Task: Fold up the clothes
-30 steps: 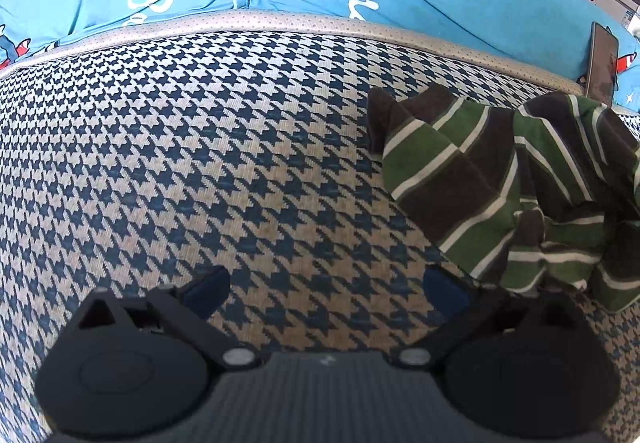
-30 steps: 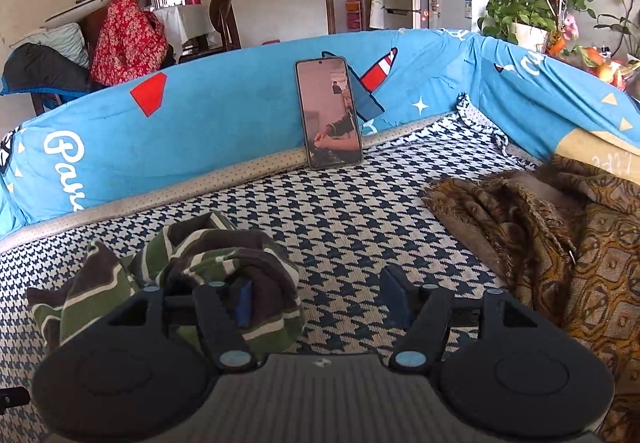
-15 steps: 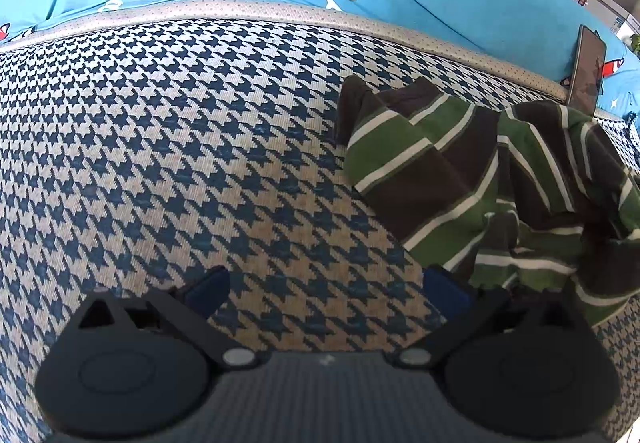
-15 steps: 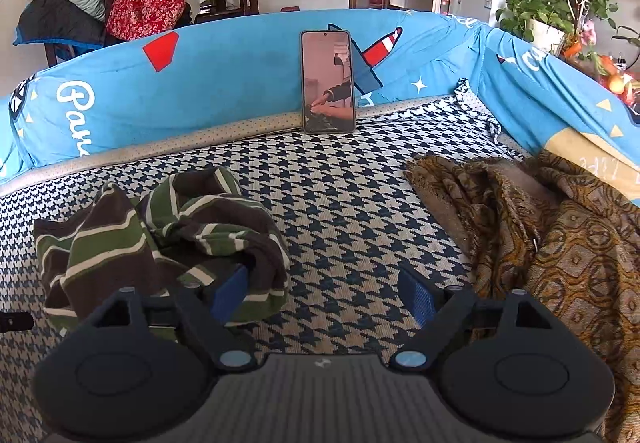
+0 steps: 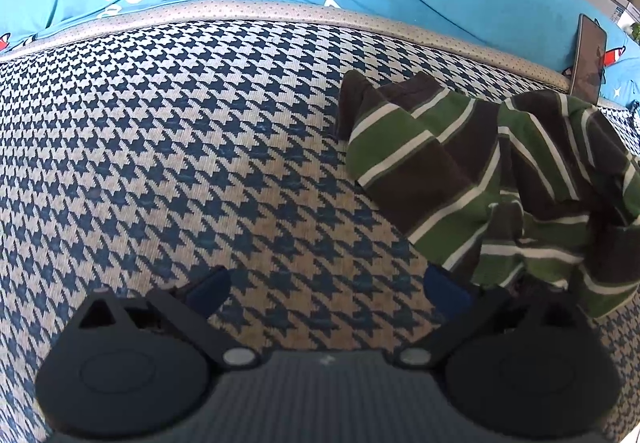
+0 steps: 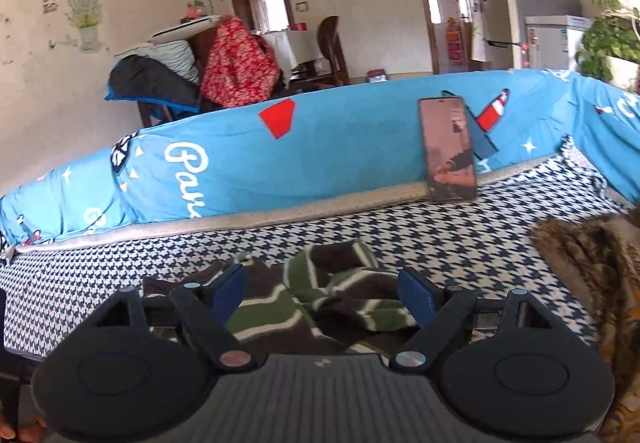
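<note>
The right claw (image 6: 322, 293) has swung across in the last second: before, it sat off to one side with the crumpled green, brown and white striped knit garment (image 6: 320, 295) out past its left blue pad, and now the garment lies straight ahead, showing between the two spread pads. Its jaws stand wide and released, a little wider than they were a second ago, and nothing is pinched; from this angle I cannot tell whether the pads are down at the cloth or hovering above it. The view has also tipped up, so more of the room behind shows over the blue printed sofa back (image 6: 320, 163), with the dark smartphone (image 6: 447, 149) propped against it. The left claw (image 5: 326, 289) has hardly stirred. It hangs open over the bare blue-and-white houndstooth sofa cover (image 5: 180, 163), gripping nothing, and the striped garment (image 5: 480, 179) lies heaped just to its right, with the nearest edge close by the right-hand pad. The brown patterned cloth (image 6: 592, 263) bunched at the far right is untouched. To my eye the folding proper has not begun: the striped piece is a rumpled mound in the middle of the seat, and the right hand looks to be lining up to take hold of it, likely so that it can be spread flat first.
</note>
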